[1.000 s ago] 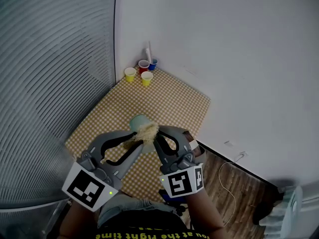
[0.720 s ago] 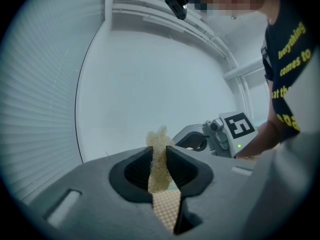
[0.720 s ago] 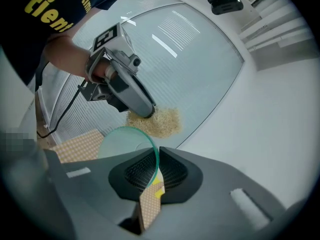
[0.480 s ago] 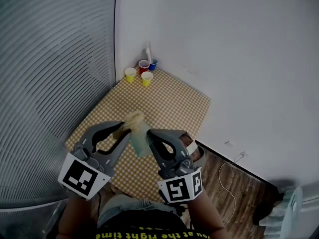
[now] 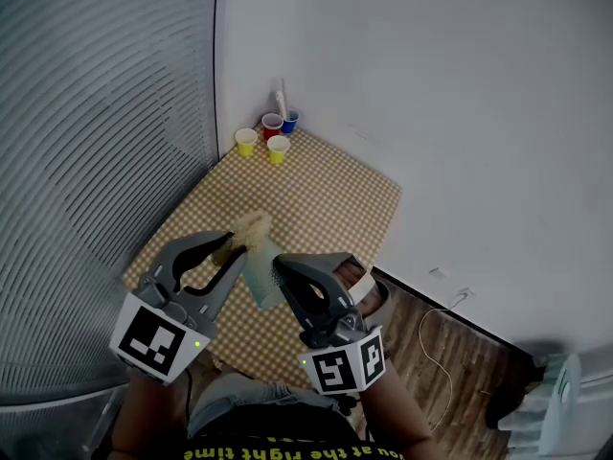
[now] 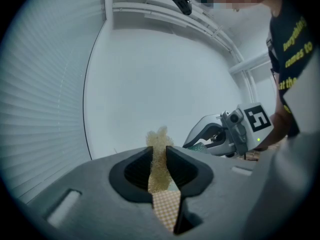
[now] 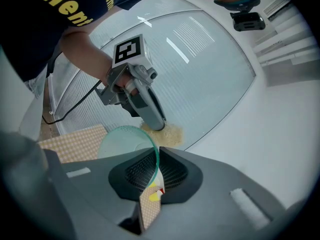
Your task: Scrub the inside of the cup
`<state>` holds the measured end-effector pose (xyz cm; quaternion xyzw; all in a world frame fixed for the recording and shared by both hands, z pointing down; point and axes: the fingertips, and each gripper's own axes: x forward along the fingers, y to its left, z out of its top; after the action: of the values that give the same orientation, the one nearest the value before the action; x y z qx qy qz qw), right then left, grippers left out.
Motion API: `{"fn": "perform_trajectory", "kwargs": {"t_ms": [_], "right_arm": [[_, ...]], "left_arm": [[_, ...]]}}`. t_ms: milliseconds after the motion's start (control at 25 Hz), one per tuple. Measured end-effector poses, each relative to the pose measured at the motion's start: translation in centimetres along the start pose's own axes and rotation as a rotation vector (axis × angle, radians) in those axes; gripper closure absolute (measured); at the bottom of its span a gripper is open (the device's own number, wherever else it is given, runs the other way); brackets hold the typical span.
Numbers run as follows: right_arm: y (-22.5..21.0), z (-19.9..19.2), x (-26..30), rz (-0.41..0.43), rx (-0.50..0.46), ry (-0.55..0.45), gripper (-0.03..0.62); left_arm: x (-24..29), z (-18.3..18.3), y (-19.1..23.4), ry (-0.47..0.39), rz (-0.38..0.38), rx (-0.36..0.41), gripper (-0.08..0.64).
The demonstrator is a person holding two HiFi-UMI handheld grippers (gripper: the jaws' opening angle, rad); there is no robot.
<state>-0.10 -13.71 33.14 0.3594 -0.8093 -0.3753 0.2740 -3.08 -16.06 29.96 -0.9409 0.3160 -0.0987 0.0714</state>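
1. Left tool (image 6: pixel 159 156): the jaws are nearly together, pinching a scrubber between the pads. It is held in the air over the bench's near edge and points towards the far side.
2. Scrubber (image 6: pixel 159 143): a beige, fibrous tuft. Its lower part is clamped between the left tool's pads and its top stands proud of the tips. In the right gripper view it sits just past the cup's rim, and contact with the rim cannot be told.
3. Right tool (image 7: pixel 155 166): the jaws are pressed close on the wall of the cup, and the rim runs down between the two pads. It is held beside the left tool, tips near tips.
4. Cup (image 7: pixel 122 141): pale green and translucent. It is gripped by its wall and carried clear of the bench, above the near edge. It is tipped on its side, with the round mouth turned towards the left tool.
5. Bench (image 5: pixel 335 195): covered by a tan-and-white checked cloth and set into a corner of the room.
6. Small cups, four in a group at the bench's far corner:
   - Yellow cup (image 5: pixel 246 141)
   - Second yellow cup (image 5: pixel 279 148)
   - Red cup (image 5: pixel 272 124)
   - Blue cup (image 5: pixel 290 120)
7. White stick (image 5: pixel 283 97): stands upright among the red and blue cups. Which of the two holds it cannot be told.
8. Surroundings:
   - Slatted blinds (image 5: pixel 96 113) run along the bench's left edge.
   - A white wall (image 5: pixel 431 84) stands behind the far and right edges.
   - A wood floor (image 5: pixel 460 381) lies beyond the right edge.
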Motion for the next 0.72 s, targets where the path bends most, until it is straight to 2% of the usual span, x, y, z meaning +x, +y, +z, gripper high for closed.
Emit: {"fn": "perform_trajectory", "kwargs": {"t_ms": [360,480,720], "right_arm": [[1.1,0.0,0.5,0.017,-0.055,0.016,0.568],[1.1,0.1,0.4,0.015,-0.066,0.014,0.568],[1.2,1.0,0.1,0.010,-0.080,-0.009,0.568]], "left_arm": [[-0.2,1.4,-2.6,-0.029,-0.095,-0.015,0.474],[-0.2,1.3,-2.5,-0.023,-0.092,-0.023,0.474],[0.1,0.2,-0.2,-0.007,-0.037,-0.039,0.474]]}}
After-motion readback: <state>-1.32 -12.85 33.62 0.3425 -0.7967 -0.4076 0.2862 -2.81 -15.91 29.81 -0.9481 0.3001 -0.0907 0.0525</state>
